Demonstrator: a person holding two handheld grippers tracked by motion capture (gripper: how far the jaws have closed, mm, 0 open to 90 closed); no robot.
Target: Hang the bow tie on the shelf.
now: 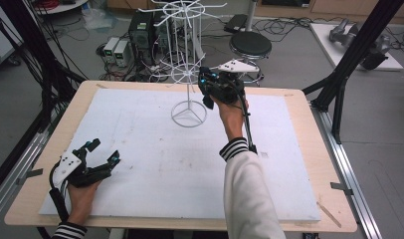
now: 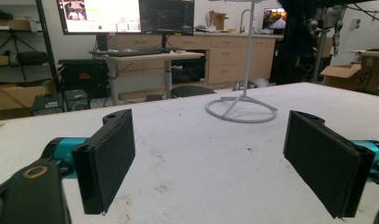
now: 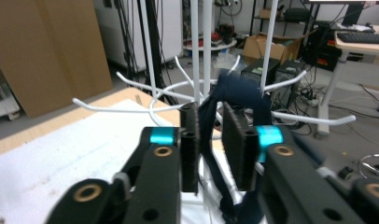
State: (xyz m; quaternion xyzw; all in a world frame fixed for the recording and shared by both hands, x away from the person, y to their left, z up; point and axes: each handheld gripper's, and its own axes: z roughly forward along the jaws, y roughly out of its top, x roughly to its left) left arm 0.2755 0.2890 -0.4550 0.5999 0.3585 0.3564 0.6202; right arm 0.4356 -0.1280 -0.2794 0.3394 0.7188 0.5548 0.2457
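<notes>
At the frame's upper centre the right gripper (image 1: 208, 88), jaws slightly parted around a dark cloth strap (image 3: 234, 93), sits just right of the white rack (image 1: 188, 74), its hooks directly ahead.

No readable text, labels, brands or numbers anywhere. Monitor (image 2: 100, 15) at 11 o'clock in the left gripper view shows a bright window, its writing too small to read. Cardboard box (image 2: 354, 74) at 3 o'clock carries dark print, too blurred to make out.
</notes>
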